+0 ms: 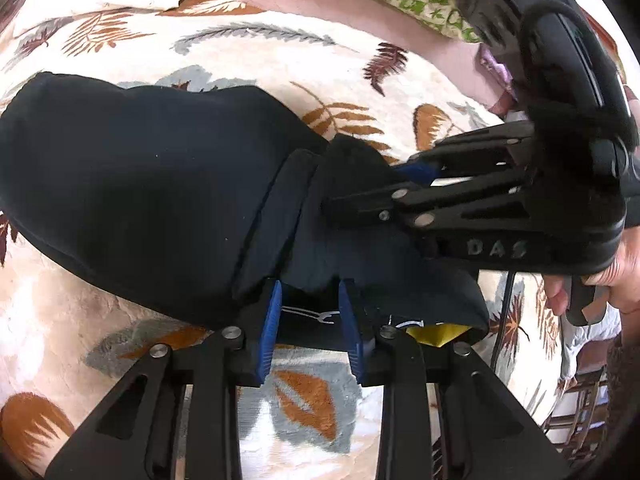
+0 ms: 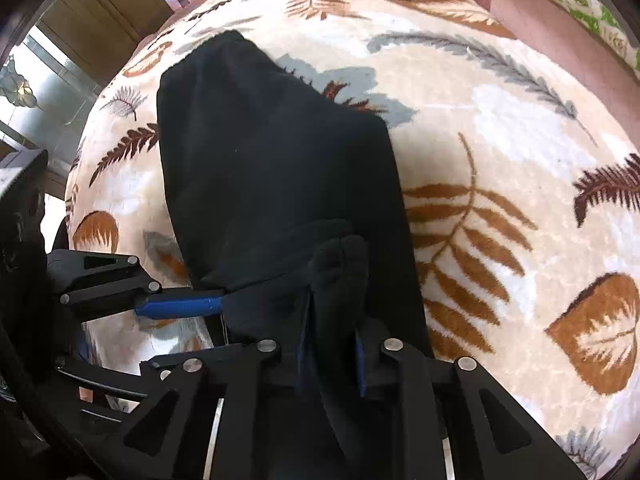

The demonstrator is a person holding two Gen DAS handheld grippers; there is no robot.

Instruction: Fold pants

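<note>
Lying across the middle of the leaf-patterned blanket [image 2: 500, 128] on the bed, the black pants [image 1: 132, 184] are being held at one bunched end so a fold can be carried over. That end is being gripped by the left gripper [image 1: 310, 328] fingers and the right gripper [image 2: 330, 356] fingers alike, side by side.

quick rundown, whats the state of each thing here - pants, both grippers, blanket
black pants: folded over into a thick bundle, lying on the blanket, near end lifted by both grippers
left gripper: shut on the pants' waistband edge
right gripper: shut on a bunched fold of the pants
leaf-print blanket: spread flat under the pants
</note>
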